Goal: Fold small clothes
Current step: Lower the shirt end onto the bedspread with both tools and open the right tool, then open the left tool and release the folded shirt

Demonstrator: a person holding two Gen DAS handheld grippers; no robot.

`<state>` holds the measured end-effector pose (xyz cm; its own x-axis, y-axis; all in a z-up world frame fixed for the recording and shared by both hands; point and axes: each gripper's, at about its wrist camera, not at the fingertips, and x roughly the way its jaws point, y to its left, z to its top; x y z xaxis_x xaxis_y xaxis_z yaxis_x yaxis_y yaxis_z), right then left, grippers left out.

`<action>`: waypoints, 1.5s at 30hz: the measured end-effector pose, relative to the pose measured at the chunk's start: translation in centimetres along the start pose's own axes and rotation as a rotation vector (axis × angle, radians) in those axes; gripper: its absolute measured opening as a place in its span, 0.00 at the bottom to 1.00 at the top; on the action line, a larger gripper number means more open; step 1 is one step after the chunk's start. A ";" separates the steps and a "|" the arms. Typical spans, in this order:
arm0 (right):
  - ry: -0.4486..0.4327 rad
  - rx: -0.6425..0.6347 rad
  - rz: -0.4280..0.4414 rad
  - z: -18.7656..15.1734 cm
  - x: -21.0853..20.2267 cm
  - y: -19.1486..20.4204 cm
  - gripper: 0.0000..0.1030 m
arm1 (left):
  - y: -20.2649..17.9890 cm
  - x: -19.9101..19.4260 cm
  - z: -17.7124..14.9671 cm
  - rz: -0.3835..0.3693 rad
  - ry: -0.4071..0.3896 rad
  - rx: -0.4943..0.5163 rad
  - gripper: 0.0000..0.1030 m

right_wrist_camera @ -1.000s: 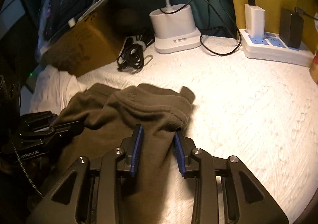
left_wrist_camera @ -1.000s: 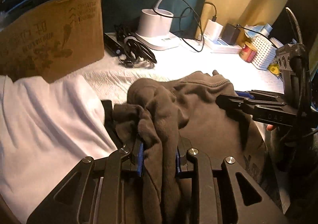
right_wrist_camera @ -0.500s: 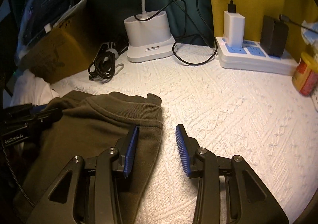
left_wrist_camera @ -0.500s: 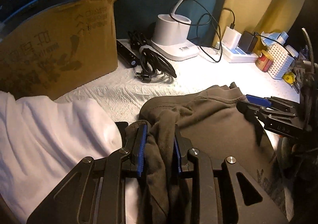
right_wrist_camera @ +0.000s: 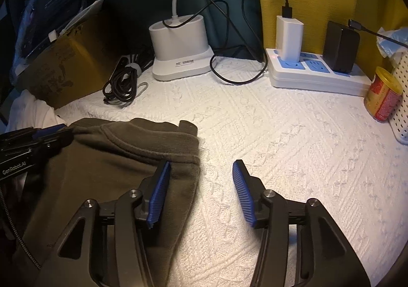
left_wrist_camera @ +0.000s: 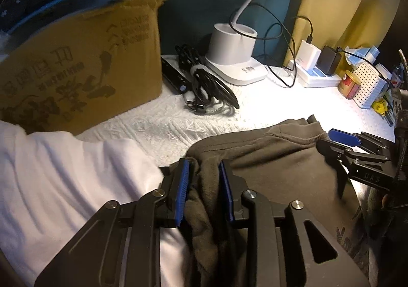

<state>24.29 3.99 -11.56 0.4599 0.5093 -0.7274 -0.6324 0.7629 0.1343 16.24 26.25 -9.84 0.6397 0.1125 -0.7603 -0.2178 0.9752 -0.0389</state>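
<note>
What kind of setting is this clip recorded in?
Most likely a home desk or bedside corner, not a lab: a white desk lamp base, a power strip with chargers plugged in, and a cardboard box crowd a table under a white textured cloth.

Both wrist views look steeply down, close over the white tablecloth (right_wrist_camera: 293,149), sharing the lamp base (left_wrist_camera: 233,57) behind.
</note>
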 end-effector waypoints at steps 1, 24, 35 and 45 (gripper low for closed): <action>-0.001 0.003 -0.002 0.0 -0.1 0.0 0.54 | 0.0 -0.3 -0.1 0.005 -0.007 0.000 0.27; -0.005 0.005 -0.046 -4.6 -4.2 1.3 0.64 | -2.8 -7.3 -6.3 -0.043 -0.016 0.050 0.27; 0.009 -0.005 -0.044 -7.8 -6.6 2.8 0.64 | -3.6 -7.8 -11.0 -0.006 0.043 0.091 0.28; 0.009 -0.005 -0.034 -11.0 -8.5 3.2 0.64 | -3.4 -9.2 -12.3 0.059 0.005 0.101 0.28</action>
<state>11.53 -2.29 -12.34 0.4758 0.4797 -0.7372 -0.6199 0.7775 0.1059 2.03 19.53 -10.71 0.6242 0.1701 -0.7625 -0.1798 0.9811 0.0716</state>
